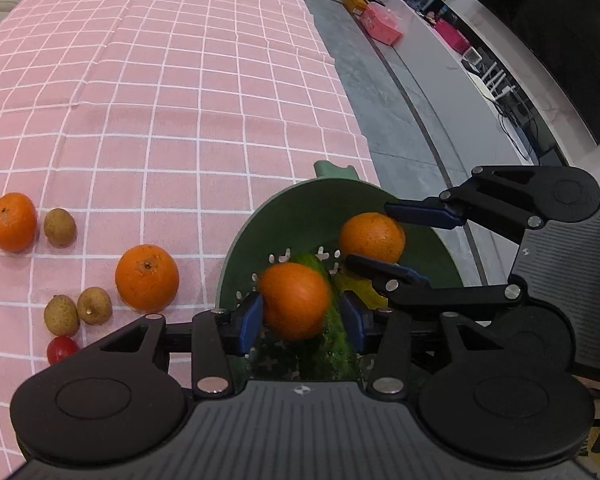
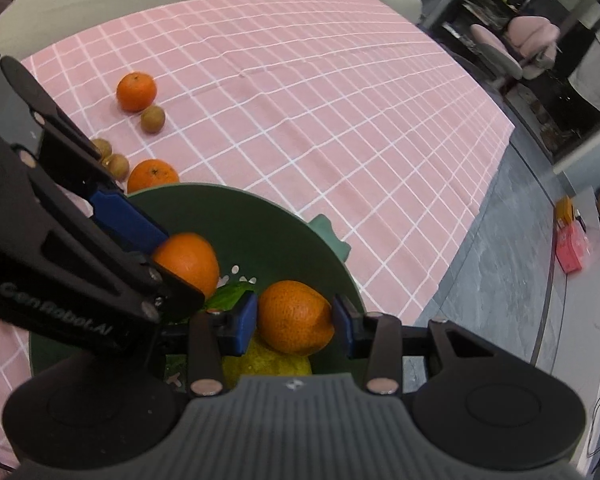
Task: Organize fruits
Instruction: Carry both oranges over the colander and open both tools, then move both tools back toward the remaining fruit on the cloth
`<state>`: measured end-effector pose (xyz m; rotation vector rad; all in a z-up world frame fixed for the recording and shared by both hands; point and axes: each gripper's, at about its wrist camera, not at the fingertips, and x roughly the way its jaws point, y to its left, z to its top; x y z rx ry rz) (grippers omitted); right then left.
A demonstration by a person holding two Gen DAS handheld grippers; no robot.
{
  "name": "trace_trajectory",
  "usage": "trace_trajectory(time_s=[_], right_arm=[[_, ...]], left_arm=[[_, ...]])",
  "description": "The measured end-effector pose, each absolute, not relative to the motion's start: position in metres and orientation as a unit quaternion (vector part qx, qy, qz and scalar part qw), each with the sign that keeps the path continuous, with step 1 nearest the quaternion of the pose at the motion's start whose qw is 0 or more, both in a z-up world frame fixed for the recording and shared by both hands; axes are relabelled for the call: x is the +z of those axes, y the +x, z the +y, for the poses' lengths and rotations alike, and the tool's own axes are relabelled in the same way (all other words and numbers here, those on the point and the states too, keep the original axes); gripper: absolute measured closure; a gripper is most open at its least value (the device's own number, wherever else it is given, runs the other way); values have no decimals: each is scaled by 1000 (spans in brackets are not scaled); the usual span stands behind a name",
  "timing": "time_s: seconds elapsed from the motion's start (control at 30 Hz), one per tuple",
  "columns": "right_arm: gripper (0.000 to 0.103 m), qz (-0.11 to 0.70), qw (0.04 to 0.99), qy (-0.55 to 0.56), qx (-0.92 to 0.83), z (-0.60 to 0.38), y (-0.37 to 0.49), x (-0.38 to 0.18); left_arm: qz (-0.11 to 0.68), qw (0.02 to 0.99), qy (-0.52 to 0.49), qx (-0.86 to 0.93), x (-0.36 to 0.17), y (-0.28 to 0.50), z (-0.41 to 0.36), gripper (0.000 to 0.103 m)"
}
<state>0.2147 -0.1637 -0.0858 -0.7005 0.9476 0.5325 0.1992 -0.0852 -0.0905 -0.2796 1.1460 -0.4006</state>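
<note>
A: Your left gripper (image 1: 302,320) hangs over the green colander (image 1: 288,208) with an orange (image 1: 294,300) between its blue pads. There is a gap on the right side, so the jaws stand apart and do not clamp it.

B: And your right gripper (image 2: 294,322)?

A: It pinches a second orange (image 2: 294,316) from both sides, above a yellow fruit (image 2: 260,364) in the colander. A cucumber (image 1: 332,340) lies there too.

B: What is on the pink checked cloth (image 1: 180,100)?

A: Two loose oranges (image 1: 147,277), three brown longans (image 1: 60,227) and a cherry tomato (image 1: 62,349), all left of the colander.
</note>
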Motion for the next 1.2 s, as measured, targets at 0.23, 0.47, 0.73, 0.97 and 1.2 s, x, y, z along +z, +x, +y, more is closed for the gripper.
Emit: trace_trajectory(time_s=[0.23,0.47,0.73,0.97,1.2], right_arm=[[64,455,785,-328,262,-163,215,-82],[48,451,792,-320,258,-158,201,-69],[35,425,848,-230,217,-155,174,-26],[33,398,885,-137,199,-135,146,-5],[33,377,900,-92,199,-102,124,-4]], left_arm=[[525,817,-137,-194,-76,192,-79,33],[503,830,-123,-207,-50,179,-76,33],[457,866,-87,-184,-16,157,-52,33],[432,890,-52,-140,0,137,-24,33],[411,905,-44,-103,2,122,5,33]])
